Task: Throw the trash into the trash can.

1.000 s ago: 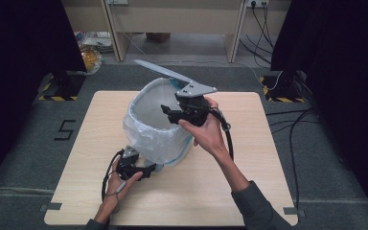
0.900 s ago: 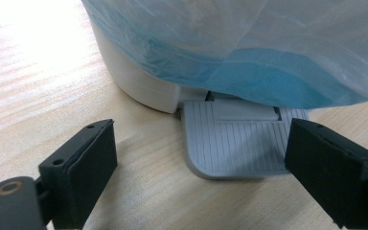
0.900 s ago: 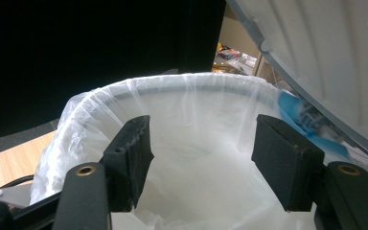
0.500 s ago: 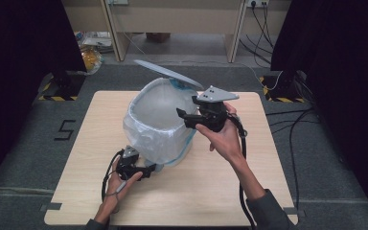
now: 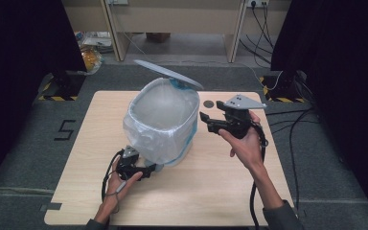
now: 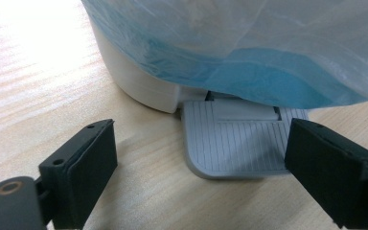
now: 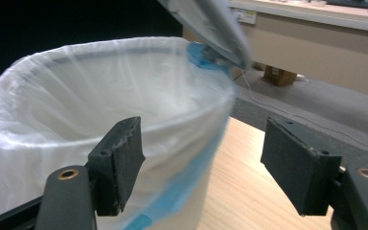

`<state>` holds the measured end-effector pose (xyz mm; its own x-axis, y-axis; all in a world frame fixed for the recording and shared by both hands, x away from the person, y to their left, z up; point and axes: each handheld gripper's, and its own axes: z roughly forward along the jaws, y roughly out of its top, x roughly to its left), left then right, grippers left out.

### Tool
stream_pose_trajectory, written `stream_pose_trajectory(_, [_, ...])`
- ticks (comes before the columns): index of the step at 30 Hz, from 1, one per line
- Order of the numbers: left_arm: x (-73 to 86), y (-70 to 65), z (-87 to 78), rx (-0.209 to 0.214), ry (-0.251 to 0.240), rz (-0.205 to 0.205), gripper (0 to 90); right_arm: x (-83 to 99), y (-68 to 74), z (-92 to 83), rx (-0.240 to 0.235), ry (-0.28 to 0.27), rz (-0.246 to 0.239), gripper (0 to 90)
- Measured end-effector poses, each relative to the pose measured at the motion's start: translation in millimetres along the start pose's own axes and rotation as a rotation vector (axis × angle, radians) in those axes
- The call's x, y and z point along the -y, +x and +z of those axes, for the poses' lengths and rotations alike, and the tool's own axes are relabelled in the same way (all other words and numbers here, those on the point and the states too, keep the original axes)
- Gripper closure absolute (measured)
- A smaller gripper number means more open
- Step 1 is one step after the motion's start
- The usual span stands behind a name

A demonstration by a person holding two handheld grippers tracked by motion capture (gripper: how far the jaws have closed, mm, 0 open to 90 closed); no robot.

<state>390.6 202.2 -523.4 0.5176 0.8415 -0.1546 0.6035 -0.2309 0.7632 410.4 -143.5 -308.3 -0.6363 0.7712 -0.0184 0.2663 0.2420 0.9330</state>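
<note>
A white pedal bin (image 5: 172,143) lined with a clear and blue plastic bag (image 5: 160,115) stands mid-table, its grey lid (image 5: 170,74) tipped up at the back. My left gripper (image 5: 149,170) lies low at the bin's near base. In the left gripper view it (image 6: 201,134) is open, a jaw on either side of the ribbed grey pedal (image 6: 235,143). My right gripper (image 5: 206,122) is held in the air just right of the bin. It (image 7: 203,129) is open and empty, facing the bag's rim (image 7: 124,96) and the lid (image 7: 211,24).
The wooden table (image 5: 76,143) has a small dark round mark (image 5: 208,104) behind the right gripper. Cables (image 5: 297,124) trail over the floor at the right. Desk legs and a yellow bag (image 5: 90,60) sit beyond the far edge.
My right gripper has drawn away from over the bin's rim, moving right and slightly toward the person. The left gripper and the raised lid have stayed put.
</note>
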Motion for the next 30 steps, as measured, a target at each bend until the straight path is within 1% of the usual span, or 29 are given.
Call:
stream_pose_trajectory(3, [0.0,0.0,0.0,0.001,0.0,0.0,10.1,6.5,-6.1,-4.9,0.015,0.003,0.003,28.5])
stream_pose_trajectory(5, [0.0,0.0,0.0,0.0,0.0,0.0,10.1,11.9,-10.0,-7.2,0.026,0.006,0.016,27.6])
stream_pose_trajectory(7, [0.0,0.0,0.0,0.0,0.0,0.0,10.1,17.9,-13.3,-9.5,0.036,0.019,0.017,26.7])
stream_pose_trajectory(16, [0.0,0.0,-0.1,0.0,0.0,0.001,10.1,43.2,-23.9,-17.0,0.072,0.036,0.047,23.9])
stream_pose_trajectory(19, [0.1,0.0,-0.1,0.001,0.0,0.001,10.1,51.5,-26.0,-18.5,0.08,0.045,0.041,23.7])
stream_pose_trajectory(22, [0.1,0.1,-0.2,0.001,0.001,0.002,10.2,58.8,-26.3,-19.1,0.084,0.053,0.049,22.9])
stream_pose_trajectory(24, [0.1,0.1,-0.2,0.001,0.0,0.002,10.1,63.7,-26.6,-19.2,0.088,0.06,0.038,22.8])
stream_pose_trajectory(27, [0.1,0.1,-0.1,0.001,-0.001,0.002,10.2,75.7,-26.2,-19.0,0.109,0.075,0.037,22.1])
stream_pose_trajectory(30, [0.2,0.1,0.0,0.001,-0.001,0.002,10.2,88.2,-25.2,-18.3,0.115,0.093,0.029,22.1])
